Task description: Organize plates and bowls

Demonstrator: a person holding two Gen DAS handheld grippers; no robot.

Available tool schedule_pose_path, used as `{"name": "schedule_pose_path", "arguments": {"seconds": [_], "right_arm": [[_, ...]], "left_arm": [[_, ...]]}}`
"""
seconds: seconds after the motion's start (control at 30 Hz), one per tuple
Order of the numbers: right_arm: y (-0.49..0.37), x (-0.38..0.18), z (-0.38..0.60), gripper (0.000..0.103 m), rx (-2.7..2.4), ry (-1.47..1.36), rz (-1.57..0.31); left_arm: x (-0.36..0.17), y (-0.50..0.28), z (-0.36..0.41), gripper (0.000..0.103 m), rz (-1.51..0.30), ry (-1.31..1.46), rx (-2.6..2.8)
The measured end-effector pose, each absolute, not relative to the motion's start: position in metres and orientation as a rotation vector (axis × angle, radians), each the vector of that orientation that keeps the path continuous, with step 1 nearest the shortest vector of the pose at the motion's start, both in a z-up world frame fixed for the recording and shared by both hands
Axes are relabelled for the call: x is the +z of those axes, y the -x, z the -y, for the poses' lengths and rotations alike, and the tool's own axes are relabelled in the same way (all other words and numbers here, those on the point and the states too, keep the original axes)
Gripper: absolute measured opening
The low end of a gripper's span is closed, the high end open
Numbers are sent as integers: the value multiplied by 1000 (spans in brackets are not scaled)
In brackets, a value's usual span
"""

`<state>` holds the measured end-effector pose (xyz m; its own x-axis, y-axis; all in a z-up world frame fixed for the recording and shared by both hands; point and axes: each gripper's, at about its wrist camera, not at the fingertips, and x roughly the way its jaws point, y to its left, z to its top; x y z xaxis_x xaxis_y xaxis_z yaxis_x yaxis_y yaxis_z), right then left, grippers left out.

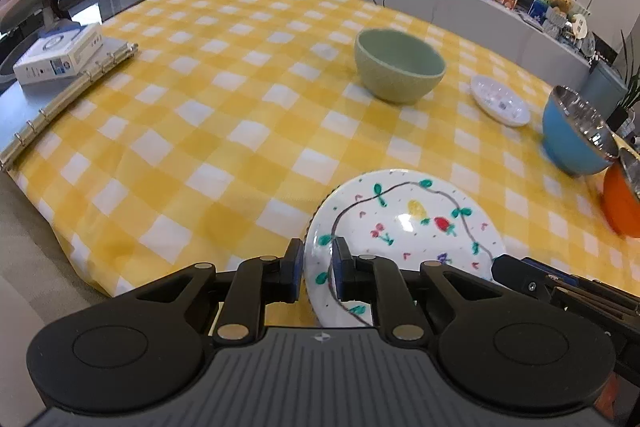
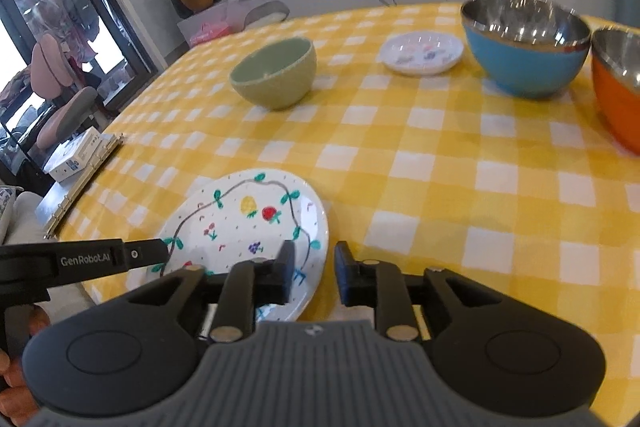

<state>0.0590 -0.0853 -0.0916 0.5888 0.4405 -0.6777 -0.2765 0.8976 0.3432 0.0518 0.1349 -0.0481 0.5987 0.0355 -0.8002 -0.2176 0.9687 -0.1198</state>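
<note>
1. Low centre of the left wrist view, we see the left gripper [image 1: 316,265] clamped on the near-left rim of the painted plate [image 1: 404,227], one pad under the rim, one on top.
2. Painted plate sits on the yellow checked tablecloth [image 1: 224,131], close to its near edge, lower middle of frame.
3. Right wrist view: the right gripper [image 2: 314,277] stands apart at bottom centre, left finger over the plate's right rim, right finger over cloth; pads press on nothing.
4. We see the left gripper's finger [image 2: 144,253] come in from the left edge onto the plate's left rim.
5. Green bowl [image 1: 400,67] upright, upper centre-right in the left view, alone on the cloth.
6. Small white dish [image 1: 500,101] right of the green bowl, apart from it.
7. Blue bowl [image 2: 524,45] upper right in the right view, steel inside; orange bowl [image 2: 618,87] just beside it at the right edge, whether touching we cannot tell.
8. Ring binder [image 1: 68,95] with a white box [image 1: 56,53] on it at the cloth's left edge.
</note>
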Motion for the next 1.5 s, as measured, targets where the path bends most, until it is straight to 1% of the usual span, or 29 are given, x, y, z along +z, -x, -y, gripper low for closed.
{"name": "schedule_pose_path", "arguments": {"seconds": [0.07,0.13,0.3,0.57,0.77,0.8,0.93,1.03,1.4,1.43,1.47,1.5], "right_arm": [[-58,-89,88,38,408,-210,-832],[-57,-87,90,40,396,-209,-825],[-61,-85,102,48,335,-246,-824],[-74,-83,131,51,220,-329,-819],[-88,-81,146,56,162,-353,-800],[-91,-81,148,56,153,-357,-795],[-103,-83,154,56,133,-371,-784],[-112,-86,158,56,122,-385,-769],[-156,-94,159,55,103,-452,-705],[-160,-96,158,53,101,-456,-707],[-164,-98,157,47,101,-465,-710],[-168,-100,157,44,105,-473,-710]], "left_arm": [[-41,-51,-131,18,-901,207,141],[-33,-51,-127,20,-884,202,120],[-15,-56,-103,21,-848,153,43],[-7,-76,-67,21,-816,105,-59],[-13,-94,-54,22,-824,113,-97],[-14,-97,-52,24,-823,120,-102],[-20,-109,-49,36,-809,162,-127],[-24,-118,-45,41,-793,189,-146],[-42,-159,-48,43,-768,316,-176],[-44,-163,-48,42,-768,325,-177],[-45,-170,-48,42,-770,333,-179],[-47,-175,-48,42,-773,337,-181]]}}
